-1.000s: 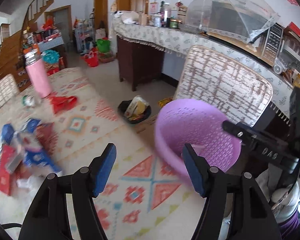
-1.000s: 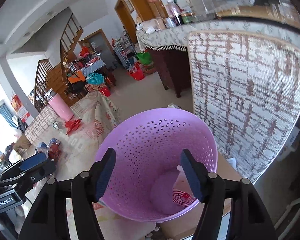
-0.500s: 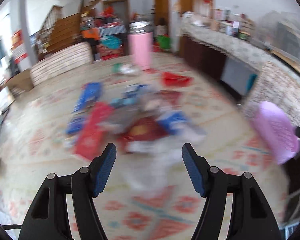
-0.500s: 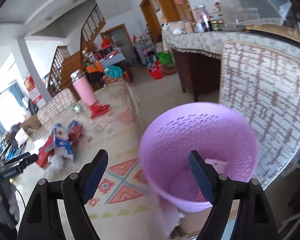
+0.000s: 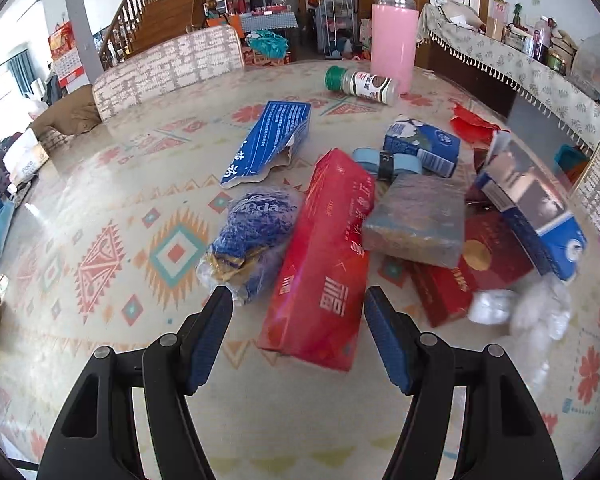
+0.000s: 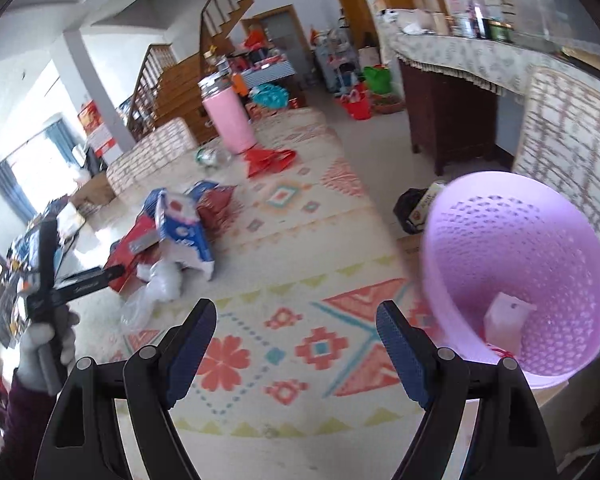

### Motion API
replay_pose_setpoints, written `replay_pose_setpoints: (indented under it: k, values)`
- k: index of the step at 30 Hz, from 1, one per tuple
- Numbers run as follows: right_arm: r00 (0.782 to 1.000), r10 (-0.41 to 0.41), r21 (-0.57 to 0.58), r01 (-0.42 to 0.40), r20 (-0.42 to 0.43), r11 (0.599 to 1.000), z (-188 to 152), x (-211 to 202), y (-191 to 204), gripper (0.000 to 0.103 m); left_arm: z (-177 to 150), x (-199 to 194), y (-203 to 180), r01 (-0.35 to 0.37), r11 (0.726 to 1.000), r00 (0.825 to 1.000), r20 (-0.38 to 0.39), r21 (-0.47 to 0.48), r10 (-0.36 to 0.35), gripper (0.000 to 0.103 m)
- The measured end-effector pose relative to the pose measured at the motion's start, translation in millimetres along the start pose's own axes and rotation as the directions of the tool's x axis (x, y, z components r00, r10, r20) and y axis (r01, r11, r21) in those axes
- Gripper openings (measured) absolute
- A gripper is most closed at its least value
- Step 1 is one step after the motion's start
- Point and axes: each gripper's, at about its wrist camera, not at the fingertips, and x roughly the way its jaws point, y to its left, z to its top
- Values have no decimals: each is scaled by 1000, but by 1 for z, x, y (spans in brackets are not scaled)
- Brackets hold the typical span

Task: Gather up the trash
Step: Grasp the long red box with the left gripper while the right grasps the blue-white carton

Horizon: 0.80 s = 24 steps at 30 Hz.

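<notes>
Left wrist view: we are aiming our left gripper (image 5: 298,334) down at a heap of trash on the patterned table (image 5: 100,208), its jaws standing apart and empty. Directly ahead, the long red carton (image 5: 324,260) is lying with its near end between the 2 pads, which we judge makes it the likely next pick. Just to its left, a crumpled blue bag (image 5: 248,236) is touching it; to its right, a grey block (image 5: 416,220) is leaning across other red and blue boxes. Farther off, a torn blue box (image 5: 272,140), a toppled spice jar (image 5: 360,84) and a tall pink bottle (image 5: 394,40) are sitting apart from the heap.

From the right wrist view, we are holding our right gripper (image 6: 296,340) over bare tablecloth, its jaws also wide and gripping nothing. The purple basket (image 6: 512,240) is waiting at the table's right edge, apparently so that we can drop items in quickly; 1 pale piece (image 6: 504,320) is already lying inside. Our gloved left hand (image 6: 44,340) is showing at far left.
</notes>
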Motion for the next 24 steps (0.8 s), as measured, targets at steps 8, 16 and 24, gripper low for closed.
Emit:
replay_pose_setpoints:
  k: [8, 16, 24]
  values:
    - [998, 46, -80, -49, -36, 996, 11, 30, 46, 86, -6, 8, -2, 68, 998, 997, -45, -12, -68, 44]
    - [994, 88, -143, -96, -57, 985, 35, 63, 82, 86, -21, -24, 0, 210, 977, 975, -77, 28, -207, 44]
    - [992, 73, -209, -94, -107, 973, 65, 105, 118, 86, -18, -41, 13, 265, 964, 964, -2, 17, -265, 67]
